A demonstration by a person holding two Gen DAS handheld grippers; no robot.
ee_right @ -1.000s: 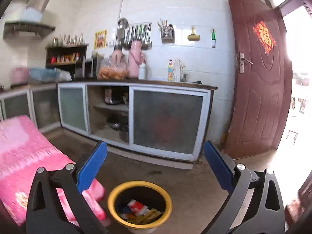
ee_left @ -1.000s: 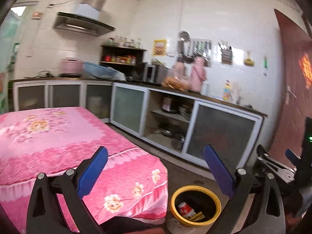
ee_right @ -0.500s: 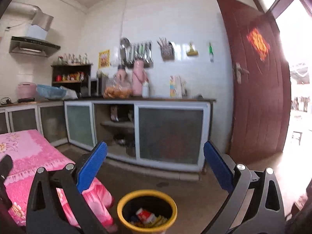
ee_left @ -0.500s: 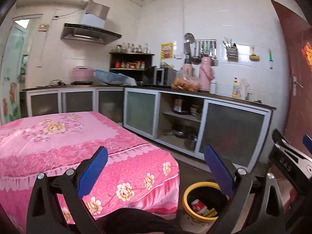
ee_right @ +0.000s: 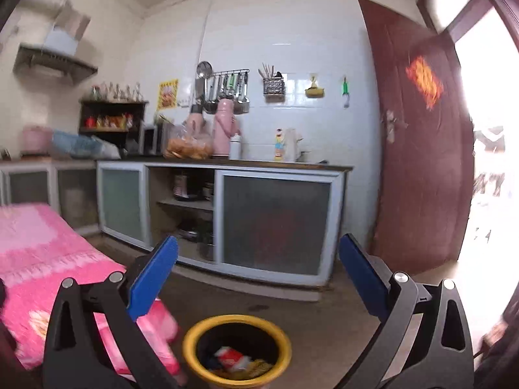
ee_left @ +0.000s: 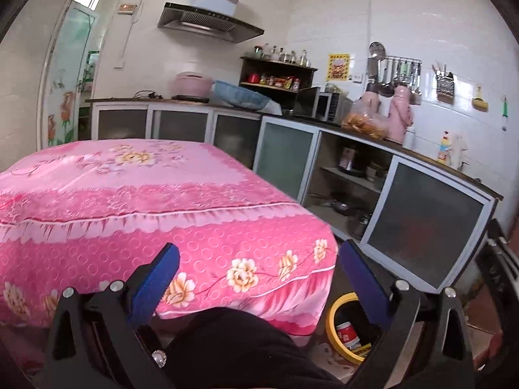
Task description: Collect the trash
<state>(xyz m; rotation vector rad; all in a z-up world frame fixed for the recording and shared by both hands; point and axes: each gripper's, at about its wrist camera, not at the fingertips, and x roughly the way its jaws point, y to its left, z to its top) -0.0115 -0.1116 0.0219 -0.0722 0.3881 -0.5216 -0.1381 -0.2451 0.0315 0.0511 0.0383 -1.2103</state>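
While the kitchen fills both views, the biggest thing in it is the table under its pink floral cloth (ee_left: 162, 201), which now takes up far more of the left wrist view than 1 second ago; the left gripper (ee_left: 259, 265) has swung toward it and away from the floor. The cloth top shows no loose litter, so I judge the collecting is nearly or fully done. The counter (ee_right: 227, 162) along the far wall carries flasks and a bag of snacks, none of it obviously trash. The yellow-rimmed bin (ee_right: 236, 327) stands on the floor just beside the table's near right corner, holding a red-and-white wrapper (ee_right: 232, 356) and yellowish scraps. The right gripper (ee_right: 258, 259) hangs above the bin, slightly blurred. Both grippers' jaws stand wide apart, holding nothing.
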